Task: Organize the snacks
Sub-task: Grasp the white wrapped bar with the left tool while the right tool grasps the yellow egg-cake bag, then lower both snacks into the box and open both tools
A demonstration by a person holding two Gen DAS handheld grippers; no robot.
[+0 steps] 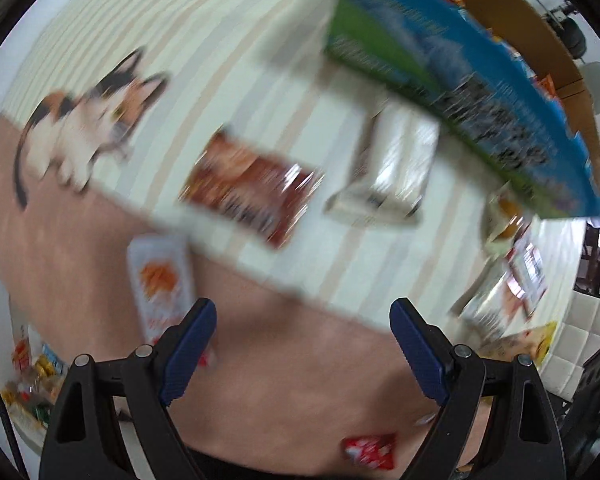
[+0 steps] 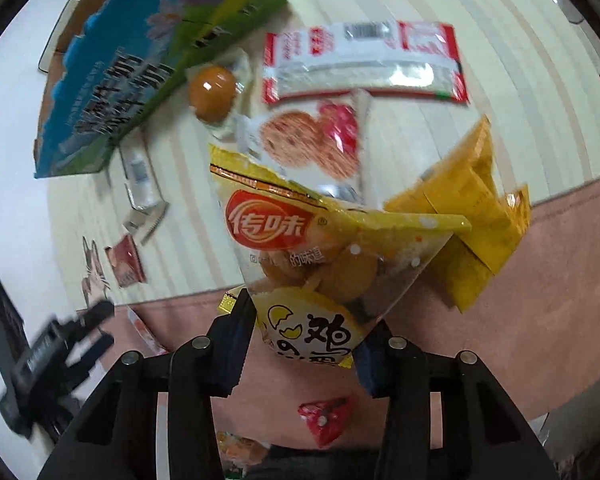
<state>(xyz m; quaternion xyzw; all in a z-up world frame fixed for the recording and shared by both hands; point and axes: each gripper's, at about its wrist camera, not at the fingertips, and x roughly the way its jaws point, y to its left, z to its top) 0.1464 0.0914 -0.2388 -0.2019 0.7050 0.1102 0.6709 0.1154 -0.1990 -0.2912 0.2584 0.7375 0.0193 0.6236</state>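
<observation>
The yellow snack bag (image 2: pixel 300 248) sits clamped between the pads of the right gripper (image 2: pixel 304 344), lifted over the pink edge band of the tablecloth (image 2: pixel 540 280). A red oval logo with white Chinese characters marks its front, with large black characters lower down. Just beyond the bag lie a cookie packet (image 2: pixel 312 140), a red-and-white packet (image 2: pixel 364 64) with a barcode, and a wrapped brown egg (image 2: pixel 212 92). A crumpled yellow wrapper (image 2: pixel 472 216) lies beside the bag. Farther left stands a blue-and-green carton (image 2: pixel 140 64) with bold dark lettering, blocking that side.

The left gripper (image 1: pixel 302 356) hangs wide with nothing between its jaws, above the pink band. Ahead of it, blurred, lie a brown packet (image 1: pixel 252 192) and a white packet (image 1: pixel 384 172); striped cloth between them is bare.
</observation>
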